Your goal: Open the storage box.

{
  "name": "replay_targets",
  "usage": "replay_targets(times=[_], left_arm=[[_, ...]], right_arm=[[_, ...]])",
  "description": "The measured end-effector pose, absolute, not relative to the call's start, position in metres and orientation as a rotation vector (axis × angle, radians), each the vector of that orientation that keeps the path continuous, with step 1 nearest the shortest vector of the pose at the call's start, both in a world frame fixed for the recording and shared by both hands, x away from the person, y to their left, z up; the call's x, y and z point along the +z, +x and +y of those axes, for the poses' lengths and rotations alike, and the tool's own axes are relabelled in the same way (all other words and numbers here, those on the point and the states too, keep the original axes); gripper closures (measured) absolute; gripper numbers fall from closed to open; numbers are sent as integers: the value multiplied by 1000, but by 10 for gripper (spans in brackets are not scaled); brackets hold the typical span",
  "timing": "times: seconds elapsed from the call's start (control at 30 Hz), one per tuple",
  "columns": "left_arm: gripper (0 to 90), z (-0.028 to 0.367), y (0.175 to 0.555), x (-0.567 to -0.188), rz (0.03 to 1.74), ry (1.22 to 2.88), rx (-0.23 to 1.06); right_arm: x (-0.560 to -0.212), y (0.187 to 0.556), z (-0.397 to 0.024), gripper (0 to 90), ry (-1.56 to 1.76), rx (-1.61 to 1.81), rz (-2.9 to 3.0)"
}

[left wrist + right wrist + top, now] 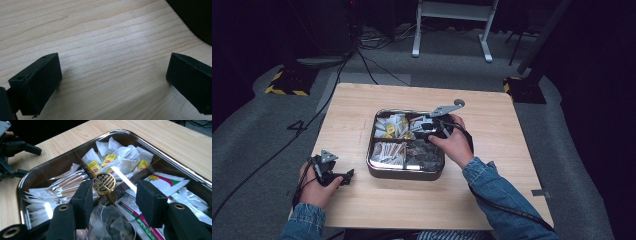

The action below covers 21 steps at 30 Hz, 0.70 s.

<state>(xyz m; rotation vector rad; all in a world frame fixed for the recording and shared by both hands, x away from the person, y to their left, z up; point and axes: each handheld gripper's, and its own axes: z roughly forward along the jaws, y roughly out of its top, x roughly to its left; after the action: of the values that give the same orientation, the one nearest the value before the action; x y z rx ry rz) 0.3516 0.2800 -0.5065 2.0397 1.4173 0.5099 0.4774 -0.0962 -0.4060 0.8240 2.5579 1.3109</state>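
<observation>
Setting: dim room with grey carpet, cables on the floor and a white stand at the far side
Surface: pale wooden table (362, 105), grain running across it

Tray: square metal tray (405, 174) near the middle of the table, parted into four compartments by a cross-shaped divider with a round brass knob (104, 183) at its centre

Far-left compartment: white tea bags (125, 155) with yellow tags, loosely heaped

Far-right compartment: flat sachets (165, 182) printed in red, green and white

Near-left compartment: long paper sticks (391, 150), white and brown, lying side by side

Near-right compartment: dark mesh bags (107, 217) with thin strings

Right gripper (113, 195): held over the tray, jaws apart and clamped on nothing; the knob and the dark bags show in the gap between them; the left pad stands just beside the knob, contact cannot be told

Right hand (456, 145): over the right half of the tray, denim sleeve behind it

Left gripper (113, 75): low over bare wood at the near left edge of the table, well apart from the tray, jaws wide apart with nothing between them

Left hand (314, 187): at the near left corner, wrapped round its gripper
</observation>
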Motion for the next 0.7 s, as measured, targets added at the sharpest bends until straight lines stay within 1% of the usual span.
replay_targets(times=[0.13, 0.5, 0.6, 0.7], left_arm=[[6, 280, 351, -507, 1419, 2039, 512], [6, 280, 351, -506, 1418, 2040, 511], [6, 280, 351, -506, 1417, 2040, 511], [6, 280, 351, -506, 1416, 2040, 512]], right_arm=[[-414, 483, -85, 450, 819, 1297, 2588], [-434, 487, -63, 424, 781, 1263, 2623], [-439, 488, -59, 436, 762, 1236, 2624], [-440, 488, -57, 470, 752, 1210, 2627]])
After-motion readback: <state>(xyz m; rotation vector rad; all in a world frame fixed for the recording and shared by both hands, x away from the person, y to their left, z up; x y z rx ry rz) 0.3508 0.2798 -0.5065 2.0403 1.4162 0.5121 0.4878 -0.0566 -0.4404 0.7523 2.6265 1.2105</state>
